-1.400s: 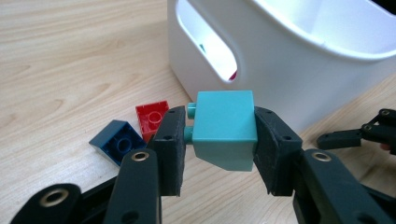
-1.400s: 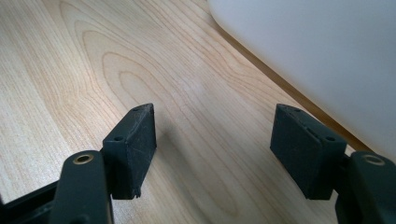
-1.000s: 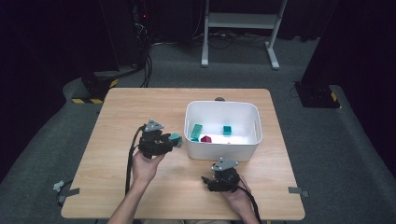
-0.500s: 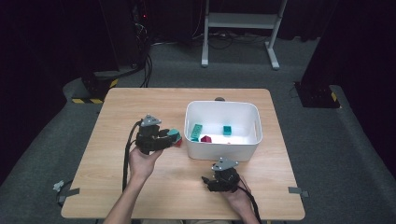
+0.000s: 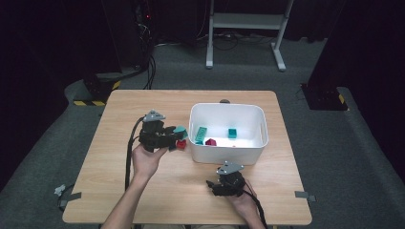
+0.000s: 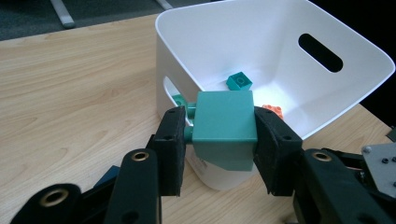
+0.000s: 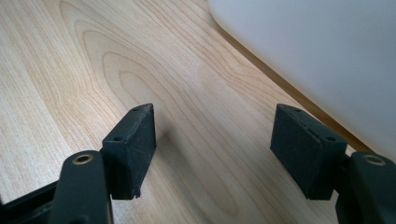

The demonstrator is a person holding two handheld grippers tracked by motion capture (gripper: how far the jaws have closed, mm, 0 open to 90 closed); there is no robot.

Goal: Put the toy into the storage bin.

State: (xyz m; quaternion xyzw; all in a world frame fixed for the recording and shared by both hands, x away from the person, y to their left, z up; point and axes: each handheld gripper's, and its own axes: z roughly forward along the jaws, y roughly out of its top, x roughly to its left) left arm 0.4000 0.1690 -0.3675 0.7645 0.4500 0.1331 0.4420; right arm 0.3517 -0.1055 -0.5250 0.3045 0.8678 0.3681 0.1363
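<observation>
My left gripper (image 5: 176, 135) is shut on a teal block (image 5: 180, 129), held just left of the white bin (image 5: 228, 109). In the left gripper view the teal block (image 6: 223, 128) sits squarely between both pads, in front of the bin wall (image 6: 289, 88). A red block (image 5: 181, 144) lies on the table under the gripper, beside the bin. My right gripper (image 5: 216, 187) rests low on the table in front of the bin. In the right gripper view, this gripper (image 7: 212, 149) is open with only bare wood between its pads.
The bin holds a long teal brick (image 5: 201, 135), a magenta piece (image 5: 210, 141), a small teal brick (image 5: 232, 133) and an orange brick (image 6: 273, 110). Cables trail from both grippers toward the table's near edge. The tabletop (image 5: 143, 102) is light wood.
My left gripper has carried the teal block slightly up and away from the person, staying close to the bin's left wall. The right gripper has stayed put.
</observation>
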